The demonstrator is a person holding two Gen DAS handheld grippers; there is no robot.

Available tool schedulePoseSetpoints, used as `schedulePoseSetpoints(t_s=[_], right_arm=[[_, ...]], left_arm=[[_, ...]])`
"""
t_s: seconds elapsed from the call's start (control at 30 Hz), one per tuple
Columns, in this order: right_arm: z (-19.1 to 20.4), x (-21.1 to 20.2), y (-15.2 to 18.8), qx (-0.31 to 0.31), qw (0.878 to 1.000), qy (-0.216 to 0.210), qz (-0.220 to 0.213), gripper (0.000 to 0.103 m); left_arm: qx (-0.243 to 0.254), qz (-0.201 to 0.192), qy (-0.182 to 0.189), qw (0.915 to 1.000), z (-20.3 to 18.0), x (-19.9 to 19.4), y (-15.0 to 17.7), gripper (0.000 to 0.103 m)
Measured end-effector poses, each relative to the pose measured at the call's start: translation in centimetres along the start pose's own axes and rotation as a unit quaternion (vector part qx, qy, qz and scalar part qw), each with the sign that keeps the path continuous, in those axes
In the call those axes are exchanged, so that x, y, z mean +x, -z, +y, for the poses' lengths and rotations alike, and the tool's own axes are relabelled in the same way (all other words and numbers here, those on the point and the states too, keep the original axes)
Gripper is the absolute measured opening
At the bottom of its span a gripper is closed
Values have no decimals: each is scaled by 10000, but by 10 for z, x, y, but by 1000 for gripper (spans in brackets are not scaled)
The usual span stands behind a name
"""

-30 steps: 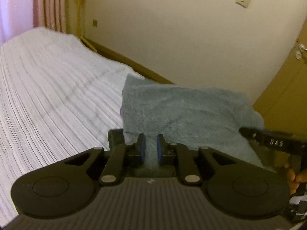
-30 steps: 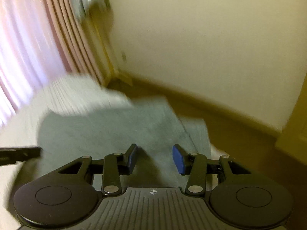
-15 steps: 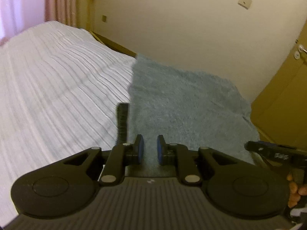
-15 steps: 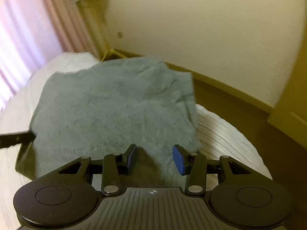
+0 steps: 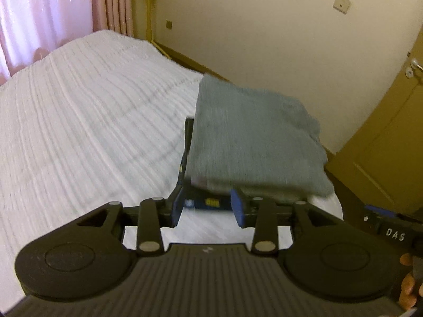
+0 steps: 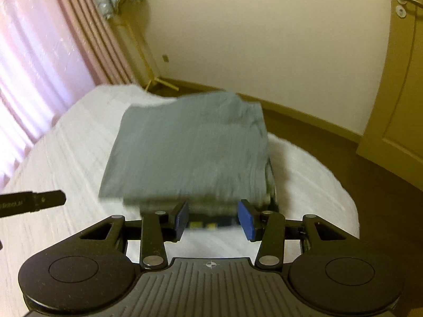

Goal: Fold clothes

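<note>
Left wrist view: the left gripper (image 5: 208, 206) stands with its blue-padded fingers (image 5: 237, 207) spread wide and holding nothing; white bedspread shows between them. Just beyond the fingertips lies the folded grey-blue towel (image 5: 253, 142), a roughly square stack resting near the bed's far right corner, its near edge a little past the pads and apart from them. A dark garment or strap (image 5: 188, 142) shows from under the towel along its left edge; what it is cannot be told. The white ribbed bedspread (image 5: 87, 121) fills the left of the view. At the lower right edge, part of the other gripper (image 5: 391, 227), marked "DAS", appears with fingertips of the person's hand (image 5: 408, 285) beside it.

Right wrist view: the right gripper (image 6: 212, 218) is likewise wide open and empty, its blue pads (image 6: 246, 223) on either side of bare bedspread (image 6: 66, 163). The towel (image 6: 185, 148) lies directly ahead, blurred, its near edge just past the fingertips; layered folds show along that edge. It sits close to the bed's rounded right edge, with the wooden floor (image 6: 343, 163) beyond. A black finger of the left gripper (image 6: 31, 200) enters from the left edge, beside the towel's near left corner and apart from it. Pink curtains (image 6: 39, 52), a cream wall (image 6: 264, 39) and a door (image 6: 401, 79) frame the scene.
</note>
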State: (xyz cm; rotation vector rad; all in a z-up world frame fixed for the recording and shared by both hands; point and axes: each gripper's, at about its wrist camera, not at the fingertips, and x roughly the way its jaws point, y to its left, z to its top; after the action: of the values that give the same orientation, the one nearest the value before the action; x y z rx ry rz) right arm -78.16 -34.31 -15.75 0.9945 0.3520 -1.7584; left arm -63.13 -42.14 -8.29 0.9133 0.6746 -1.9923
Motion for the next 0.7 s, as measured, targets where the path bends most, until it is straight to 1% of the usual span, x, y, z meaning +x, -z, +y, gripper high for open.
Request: schedulePoseSetpoints(t_s=[0.1, 0.2, 0.23, 0.27, 0.37, 0.43, 0.5, 0.6, 0.7], right_arm=[[12, -26, 16, -67, 10000, 36, -57, 46], [22, -47, 21, -110, 9995, 68, -282, 46], [24, -54, 23, -119, 9993, 79, -357, 46], [27, -60, 25, -132, 9990, 113, -404, 46], [36, -79, 36, -190, 9983, 270, -471, 46], [40, -85, 45, -258, 9977, 369, -510, 46], [44, -92, 56, -276, 9975, 368, -539, 46], [47, -106, 72, -92, 9977, 314, -598, 46], [49, -119, 85, 139, 9974, 269, -655, 46]], left_arm=[[87, -23, -104, 9999, -1, -22, 11, 36], [229, -167, -140, 9995, -3, -46, 15, 41], [287, -220, -147, 9992, -5, -53, 17, 45], [354, -275, -155, 9989, -7, -61, 19, 47], [529, -331, -168, 9979, -12, -77, 30, 51], [613, -319, -168, 9975, -12, -84, 39, 52], [675, -292, -164, 9972, -12, -91, 48, 54], [700, -271, -131, 9971, -10, -100, 63, 54], [805, -357, -76, 9961, -11, -117, 76, 54]])
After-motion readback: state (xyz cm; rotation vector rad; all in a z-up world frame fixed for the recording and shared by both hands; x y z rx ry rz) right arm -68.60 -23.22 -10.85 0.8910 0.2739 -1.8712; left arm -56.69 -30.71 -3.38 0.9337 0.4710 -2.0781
